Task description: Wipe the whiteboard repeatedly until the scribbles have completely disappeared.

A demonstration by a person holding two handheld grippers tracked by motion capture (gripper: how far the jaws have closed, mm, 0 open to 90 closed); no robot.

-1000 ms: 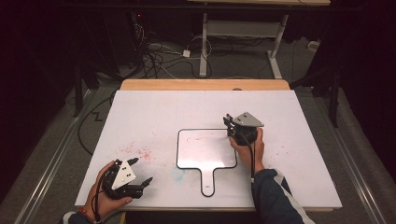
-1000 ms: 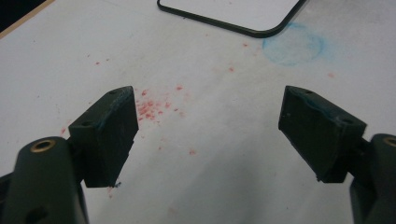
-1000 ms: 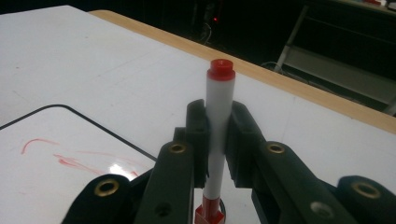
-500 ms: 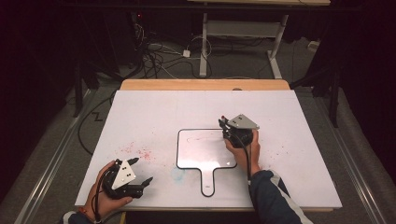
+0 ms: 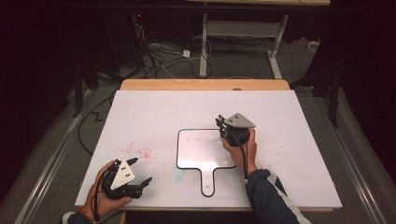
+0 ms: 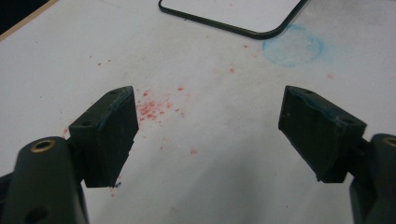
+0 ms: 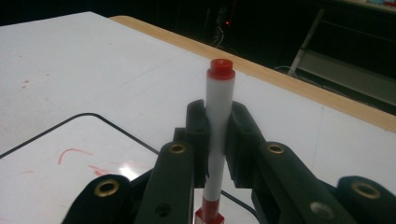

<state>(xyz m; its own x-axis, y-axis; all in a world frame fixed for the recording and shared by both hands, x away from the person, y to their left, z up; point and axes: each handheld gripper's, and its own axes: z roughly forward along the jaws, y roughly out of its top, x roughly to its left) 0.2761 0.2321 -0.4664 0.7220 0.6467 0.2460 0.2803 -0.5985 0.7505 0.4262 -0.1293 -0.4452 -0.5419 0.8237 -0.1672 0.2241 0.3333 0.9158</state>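
A small whiteboard (image 5: pixel 201 149) with a black rim and a handle lies flat at the table's middle. It bears faint red strokes (image 7: pixel 70 154). My right gripper (image 5: pixel 222 122) hovers at the board's right edge, shut on a white marker (image 7: pixel 219 88) with red ends. The marker stands upright between the pads of the right gripper (image 7: pixel 217 114), its lower end pointing down at the whiteboard (image 7: pixel 56 172). My left gripper (image 5: pixel 142 170) rests at the near left of the table, held by a hand. The left gripper (image 6: pixel 208 126) is open with nothing between its jaws, and a whiteboard corner (image 6: pixel 243 14) lies beyond it.
Red ink speckles (image 5: pixel 137 151) and a pale blue smudge (image 6: pixel 293 44) stain the white table (image 5: pixel 154 112). A wooden strip (image 5: pixel 205 84) runs along its far edge. Cables and a metal frame (image 5: pixel 205 42) lie on the dark floor beyond.
My right gripper has shifted slightly left with the marker, closer over the board's right edge. The left gripper has stayed put.
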